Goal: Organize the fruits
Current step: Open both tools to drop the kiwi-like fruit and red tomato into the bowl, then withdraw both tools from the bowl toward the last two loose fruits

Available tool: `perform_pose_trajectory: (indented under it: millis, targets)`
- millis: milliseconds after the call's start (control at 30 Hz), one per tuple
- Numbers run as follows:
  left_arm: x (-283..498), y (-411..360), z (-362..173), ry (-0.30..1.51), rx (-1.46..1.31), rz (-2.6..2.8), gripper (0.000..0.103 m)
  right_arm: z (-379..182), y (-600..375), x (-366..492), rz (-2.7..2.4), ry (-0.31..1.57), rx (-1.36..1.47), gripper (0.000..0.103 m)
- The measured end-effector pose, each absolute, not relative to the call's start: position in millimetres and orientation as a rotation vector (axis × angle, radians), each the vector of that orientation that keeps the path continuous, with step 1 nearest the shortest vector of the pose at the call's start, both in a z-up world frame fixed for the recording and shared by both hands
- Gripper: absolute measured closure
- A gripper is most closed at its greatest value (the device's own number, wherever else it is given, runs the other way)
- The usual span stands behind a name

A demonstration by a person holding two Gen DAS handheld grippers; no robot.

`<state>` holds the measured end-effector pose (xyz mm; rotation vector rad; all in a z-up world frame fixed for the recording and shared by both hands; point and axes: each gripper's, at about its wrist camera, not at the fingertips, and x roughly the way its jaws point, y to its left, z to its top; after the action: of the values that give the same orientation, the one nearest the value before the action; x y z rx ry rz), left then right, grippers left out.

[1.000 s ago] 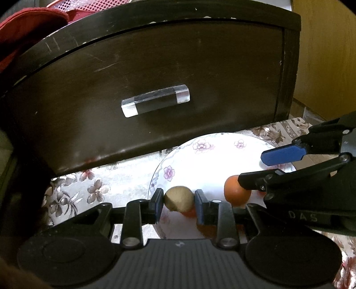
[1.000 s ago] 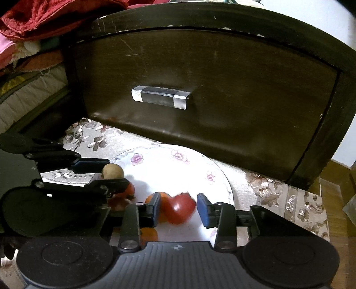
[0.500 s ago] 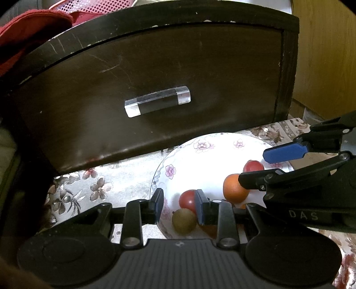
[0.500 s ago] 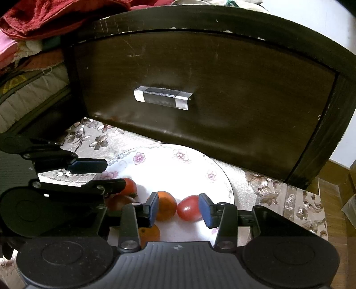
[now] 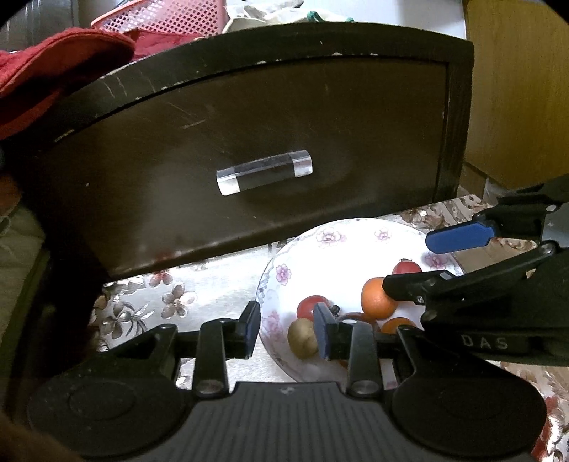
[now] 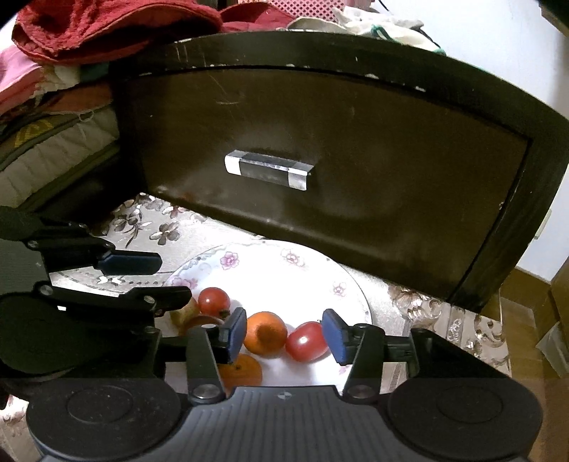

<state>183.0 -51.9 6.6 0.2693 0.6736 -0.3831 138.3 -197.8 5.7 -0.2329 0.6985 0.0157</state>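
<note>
A white floral plate (image 5: 355,227) (image 6: 270,259) lies in front of a dark drawer. On it are a brown fruit (image 5: 302,337), two red tomatoes (image 5: 310,306) (image 6: 306,341) and two oranges (image 5: 377,296) (image 6: 266,332). My left gripper (image 5: 287,330) hovers over the plate's near-left rim. Its jaws are opening, and the brown fruit lies loose on the plate just below them. My right gripper (image 6: 284,334) is opening too. An orange and a tomato rest on the plate between its fingers, and the pads do not press on them. Each gripper shows in the other's view (image 5: 426,259) (image 6: 160,280).
The dark wooden drawer front (image 5: 249,124) with a clear handle (image 5: 265,172) stands right behind the plate. A floral cloth (image 5: 160,298) covers the surface. Red cloth (image 6: 106,25) and a pink basket (image 5: 170,21) lie on top. The surface's edge runs along the right (image 6: 505,341).
A second ago my left gripper held the brown fruit and my right held a red tomato. Both fruits were let go and now lie on the plate, and both pairs of jaws stand wider.
</note>
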Motion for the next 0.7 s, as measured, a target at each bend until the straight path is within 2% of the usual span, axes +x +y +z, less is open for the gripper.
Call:
perform_pose_trajectory:
  millis: [700]
  targets:
    - [156.7,-35.5,20.3,0.650,0.283,-0.393,0.061,13.5,-188.5,120.8,0.020,0.682,-0.243,0.057]
